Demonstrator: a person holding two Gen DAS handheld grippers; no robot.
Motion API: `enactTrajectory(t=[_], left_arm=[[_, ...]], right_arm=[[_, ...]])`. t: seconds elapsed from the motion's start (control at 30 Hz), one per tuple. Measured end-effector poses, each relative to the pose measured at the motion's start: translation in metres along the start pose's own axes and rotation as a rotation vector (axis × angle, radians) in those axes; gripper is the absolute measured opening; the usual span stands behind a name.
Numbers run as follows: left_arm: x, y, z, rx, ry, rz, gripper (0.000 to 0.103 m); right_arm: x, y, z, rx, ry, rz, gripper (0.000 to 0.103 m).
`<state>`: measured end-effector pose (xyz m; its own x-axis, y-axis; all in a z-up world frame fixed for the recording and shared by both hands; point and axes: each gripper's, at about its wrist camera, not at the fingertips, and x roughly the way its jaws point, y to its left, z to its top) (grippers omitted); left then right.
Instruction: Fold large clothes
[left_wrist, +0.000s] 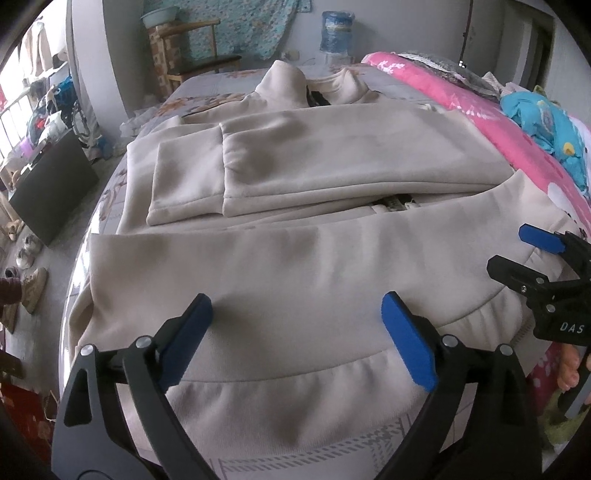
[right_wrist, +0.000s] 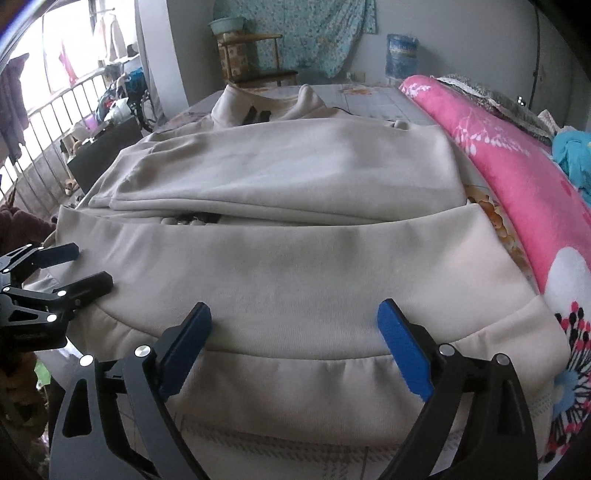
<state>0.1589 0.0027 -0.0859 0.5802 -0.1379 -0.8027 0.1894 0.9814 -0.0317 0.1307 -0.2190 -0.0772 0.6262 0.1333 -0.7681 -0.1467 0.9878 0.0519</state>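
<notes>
Lying spread across the bed (left_wrist: 207, 88), a large beige garment (left_wrist: 295, 258), collar toward the far end, sleeves already brought in across the chest, hem band nearest the cameras. Hovering over that hem band (right_wrist: 295, 373), both tools: left hand-held gripper (left_wrist: 295, 332) standing wide open with nothing between its blue pads (left_wrist: 406, 343), right hand-held gripper (right_wrist: 291, 339) likewise spread wide and holding nothing, pads resting just above or barely on the cloth, contact too close to call. Showing at the right edge of the left wrist view, the right hand-held gripper; at the left edge of the right wrist view, the left one, so both sitting side by side along the same lower edge. Judging the step: side folds done, bottom-to-collar fold probably about to begin. Calling next for closing each set of jaws on the hem band, one toward each corner, pinching all layers together, then lifting and carrying the edge up toward the collar (right_wrist: 258, 107) evenly. Watching for the tucked sleeves (left_wrist: 192, 177) slipping out, and for the pink quilt (right_wrist: 517, 166) crowding the right side.
</notes>
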Motion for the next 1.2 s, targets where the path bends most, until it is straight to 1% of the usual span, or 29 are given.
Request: enactTrajectory(t=[0.3,0.43,0.73,1.2], left_arm=[[0.003,-0.001,0.001,-0.009,0.012,0.022,0.094],[0.003,0.0,0.002,-0.011,0.018,0.023,0.095],[0.004,0.0,0.003,-0.012,0.022,0.024,0.095],[0.006,0.001,0.003,-0.013,0.029,0.023,0.095]], right_arm=[[0.004,0.004,0.0,-0.009,0.004,-0.014,0.097],[0.004,0.005,0.0,-0.012,0.008,-0.02,0.097],[0.004,0.001,0.004,0.014,0.027,0.009,0.097],[0.002,-0.007,0.005,0.065,0.029,0.061,0.097]])
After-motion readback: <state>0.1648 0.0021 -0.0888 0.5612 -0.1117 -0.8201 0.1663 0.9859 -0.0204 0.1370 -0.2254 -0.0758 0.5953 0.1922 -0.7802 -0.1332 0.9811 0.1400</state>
